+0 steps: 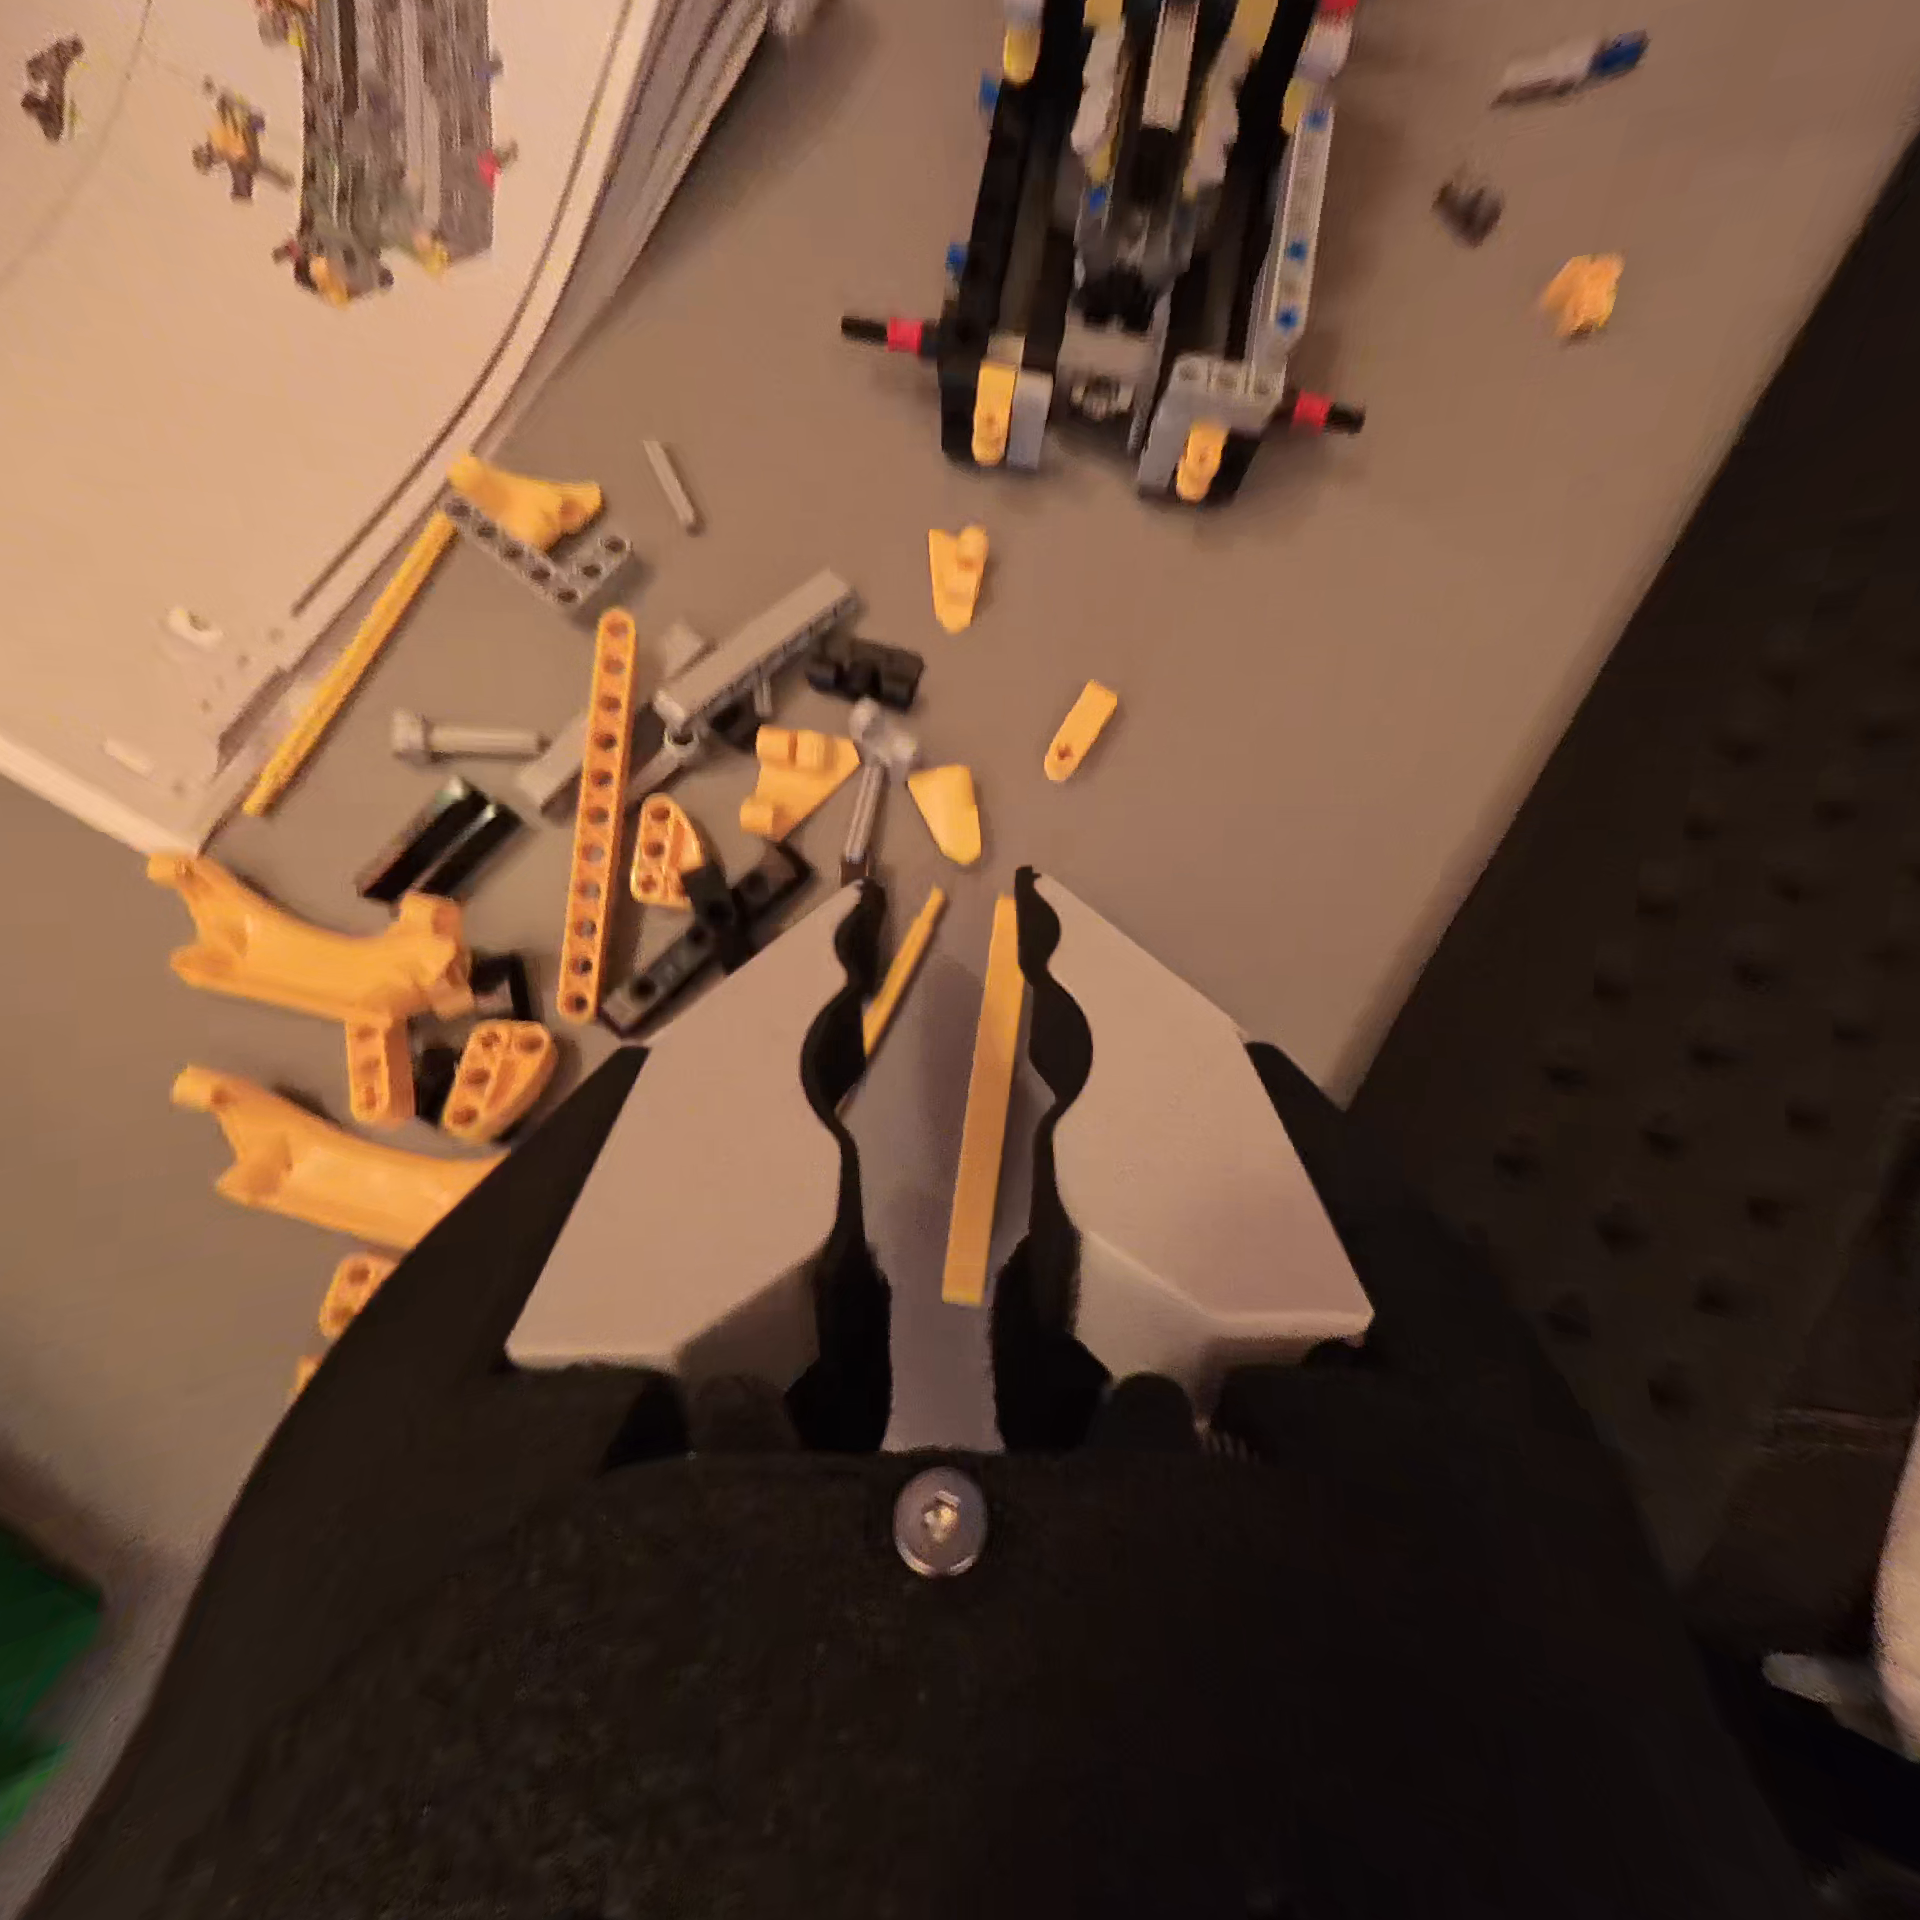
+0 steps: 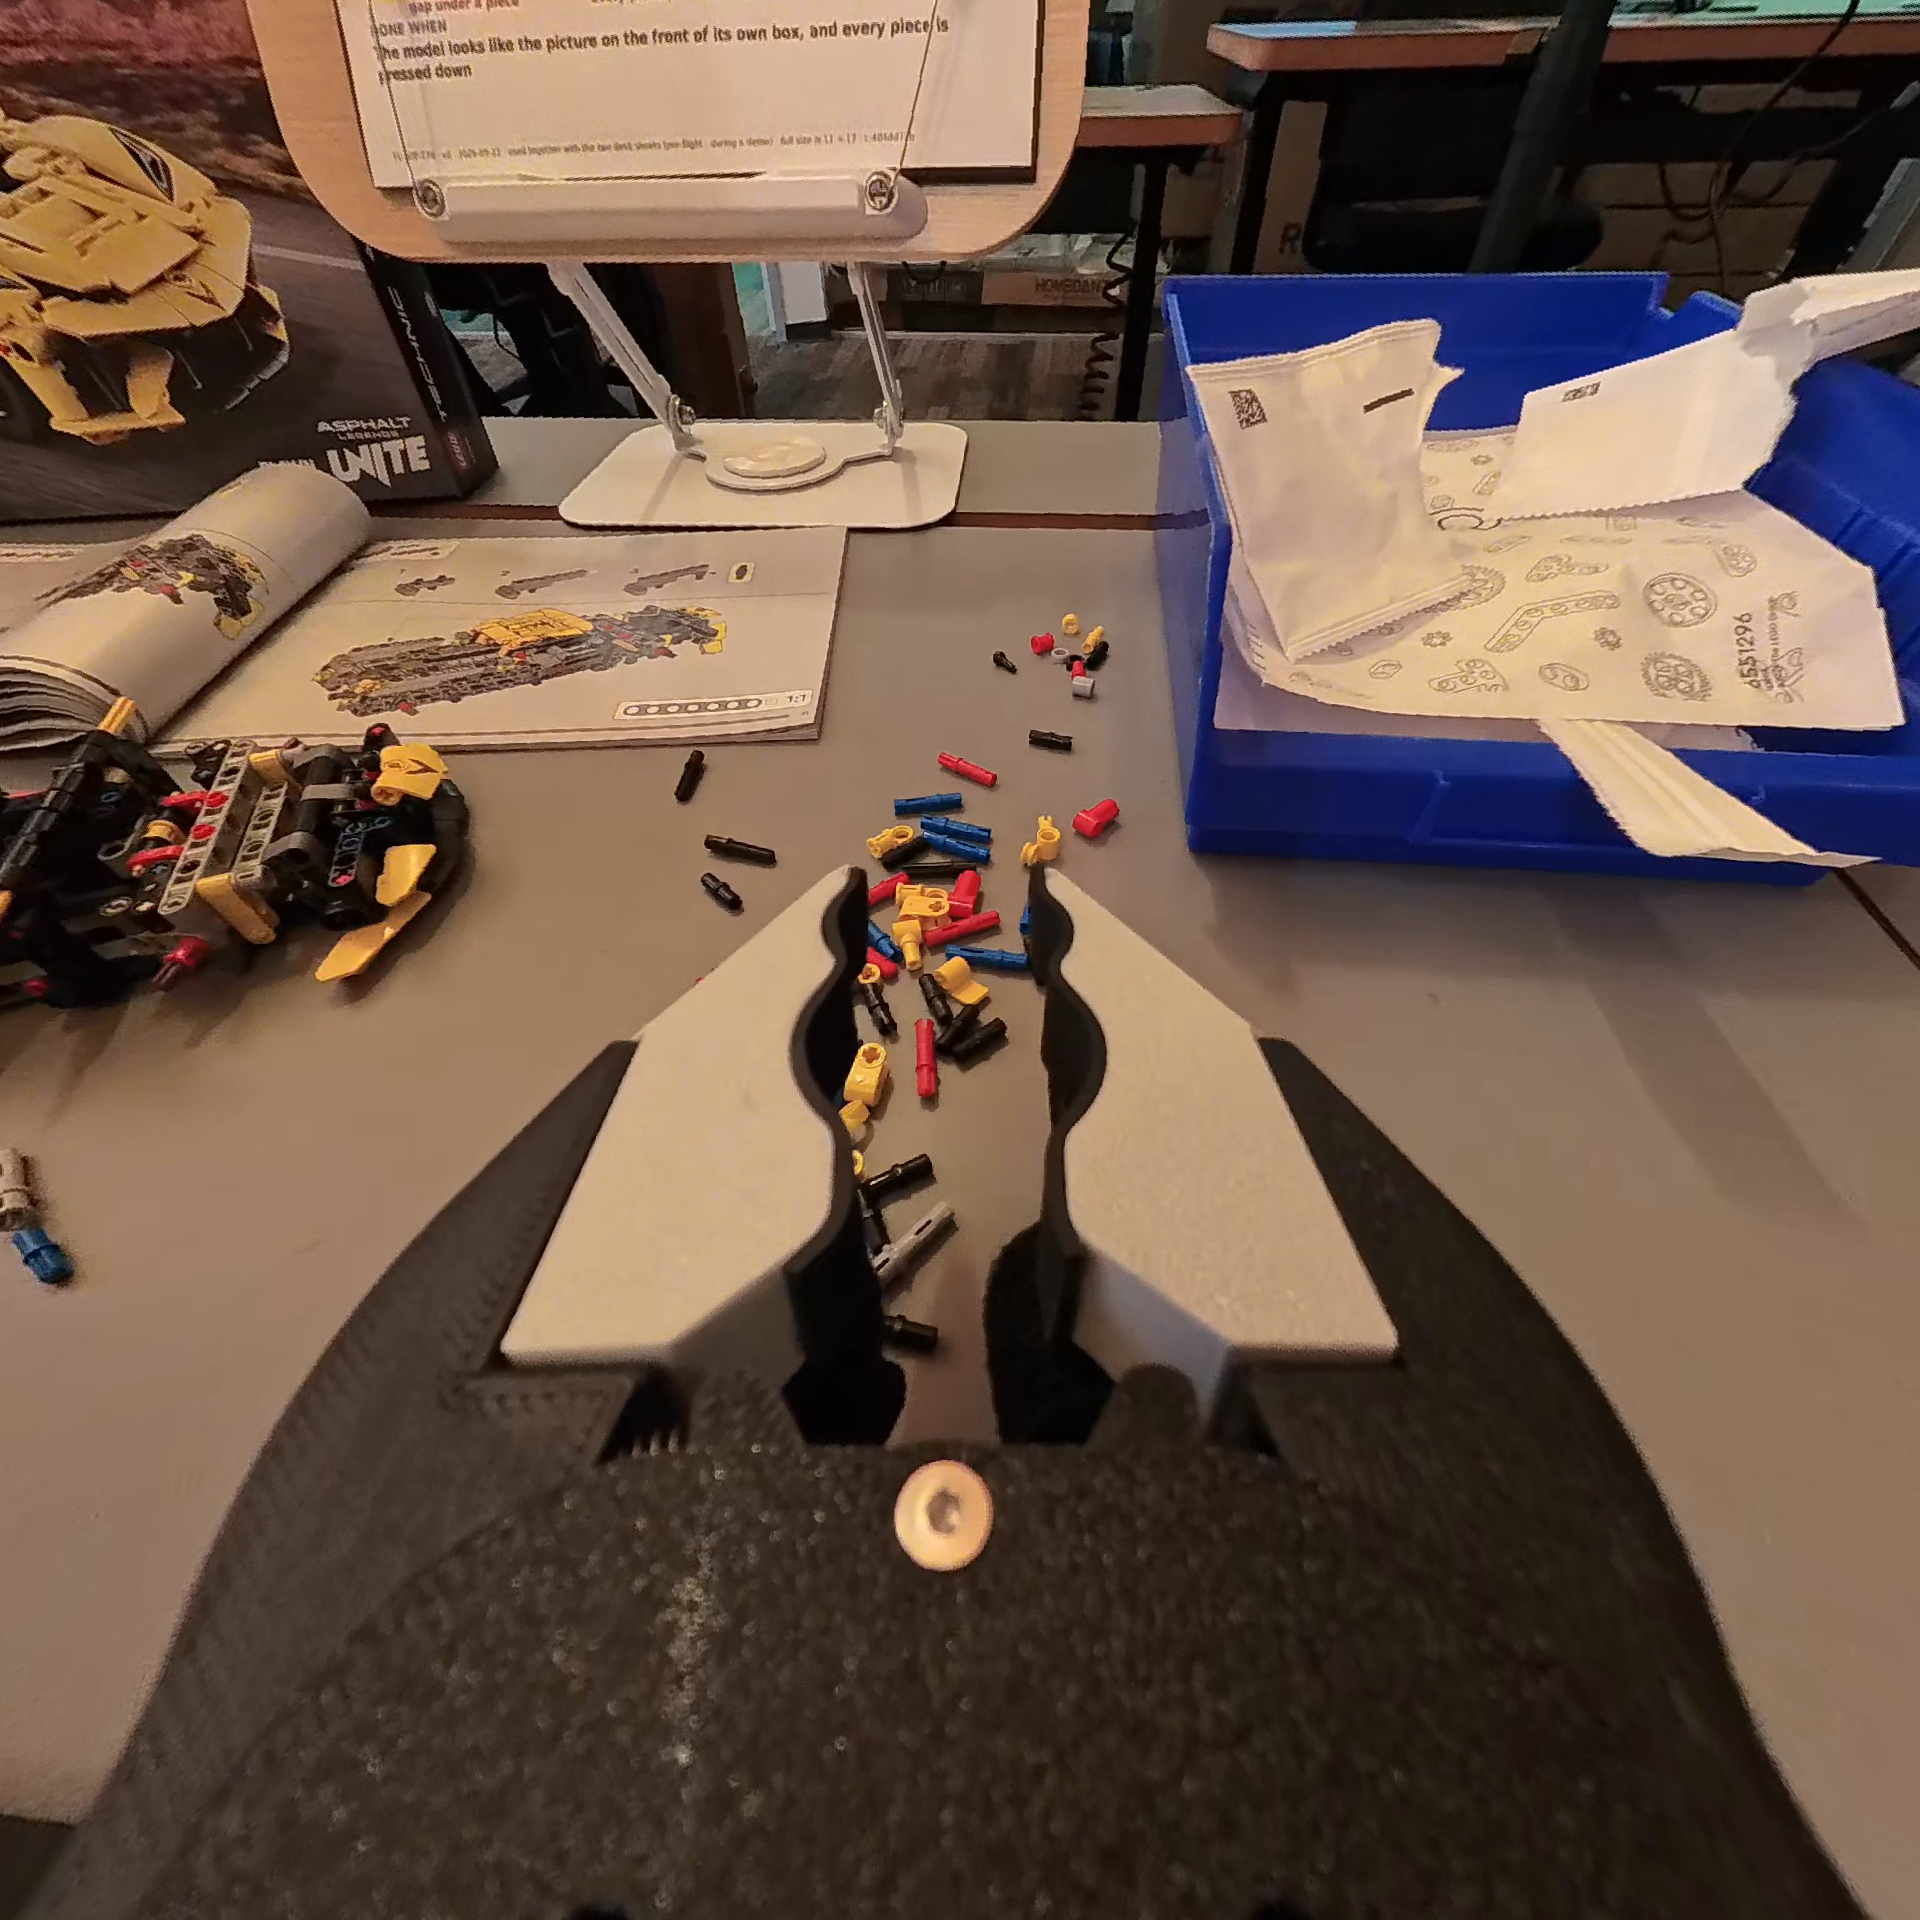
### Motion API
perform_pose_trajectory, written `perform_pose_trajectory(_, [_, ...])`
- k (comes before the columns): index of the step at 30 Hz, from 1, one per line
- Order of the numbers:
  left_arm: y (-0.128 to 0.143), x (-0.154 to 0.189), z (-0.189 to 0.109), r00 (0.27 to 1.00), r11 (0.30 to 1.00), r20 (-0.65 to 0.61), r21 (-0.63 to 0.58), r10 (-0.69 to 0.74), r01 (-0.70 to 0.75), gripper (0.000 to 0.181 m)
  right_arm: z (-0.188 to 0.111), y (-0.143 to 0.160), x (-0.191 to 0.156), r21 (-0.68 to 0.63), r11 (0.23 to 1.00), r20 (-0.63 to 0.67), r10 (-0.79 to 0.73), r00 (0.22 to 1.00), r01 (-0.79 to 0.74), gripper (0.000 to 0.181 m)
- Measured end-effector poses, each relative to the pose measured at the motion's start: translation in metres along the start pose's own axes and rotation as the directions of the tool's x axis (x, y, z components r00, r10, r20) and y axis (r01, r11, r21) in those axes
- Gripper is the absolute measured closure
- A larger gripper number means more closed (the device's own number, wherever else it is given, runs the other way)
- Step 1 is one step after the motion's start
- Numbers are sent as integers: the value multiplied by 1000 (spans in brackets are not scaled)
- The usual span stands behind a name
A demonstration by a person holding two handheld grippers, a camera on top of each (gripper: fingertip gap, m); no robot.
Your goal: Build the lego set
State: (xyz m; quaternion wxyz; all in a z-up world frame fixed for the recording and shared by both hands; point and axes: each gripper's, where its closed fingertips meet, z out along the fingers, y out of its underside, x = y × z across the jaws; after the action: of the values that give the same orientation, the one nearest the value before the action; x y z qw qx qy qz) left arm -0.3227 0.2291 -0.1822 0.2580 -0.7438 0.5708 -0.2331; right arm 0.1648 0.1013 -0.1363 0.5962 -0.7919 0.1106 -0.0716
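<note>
Both grippers gape, empty, above loose lego parts.
Left gripper (image 1: 940, 883) over two yellow strips (image 1: 985, 1101); right gripper (image 2: 948, 883) over scattered pins (image 2: 940, 935).

The left wrist view is motion-blurred throughout: the half-built model (image 1: 1143, 239) at 12 o'clock runs off the top edge, its small parts unreadable. Yellow curved panels (image 1: 312, 1164) at 9 o'clock pass under the left tongs (image 1: 940, 883). In the right wrist view, the box (image 2: 208, 312) at 10 o'clock is cropped.
</note>
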Motion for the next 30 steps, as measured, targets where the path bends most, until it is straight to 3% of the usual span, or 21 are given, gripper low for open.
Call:
perform_pose_trajectory(3, [-11, -8, 12, 999, 1000, -38, -20, 5, -6, 156, 1, 2, -1, -13, 1000, 5, 1, 1000, 0, 153])
perform_pose_trajectory(6, [-4, -11, 26, 998, 993, -45, -105, 52, -56, 157, 2, 3, -2, -21, 1000, 12, -10, 1000, 10, 153])
perform_pose_trajectory(12, [1, -20, 34, 993, 979, 4, -167, 120, -118, 178, 3, 4, -5, -30, 999, 22, -19, 1000, 20, 156])
perform_pose_trajectory(15, [1, -30, 18, 990, 982, 62, -147, 130, -119, 178, 4, 5, -6, -37, 999, 25, -30, 999, 31, 156])
perform_pose_trajectory(20, [-15, -40, -45, 994, 994, 100, 104, -52, 41, 178, 4, 5, -7, -37, 999, 30, -36, 999, 37, 157])
perform_pose_trajectory(22, [0, -39, -59, 988, 992, 119, 99, -96, 84, 178, 5, 6, -8, -43, 998, 31, -40, 999, 42, 158])
perform_pose_trajectory(26, [57, -38, -52, 974, 988, 200, -92, -103, 124, 178, 6, 7, -10, -52, 997, 32, -57, 998, 59, 158])
perform_pose_trajectory(30, [66, -24, -37, 981, 983, 136, -102, -137, 151, 178, 7, 9, -11, -66, 995, 33, -78, 996, 80, 159])
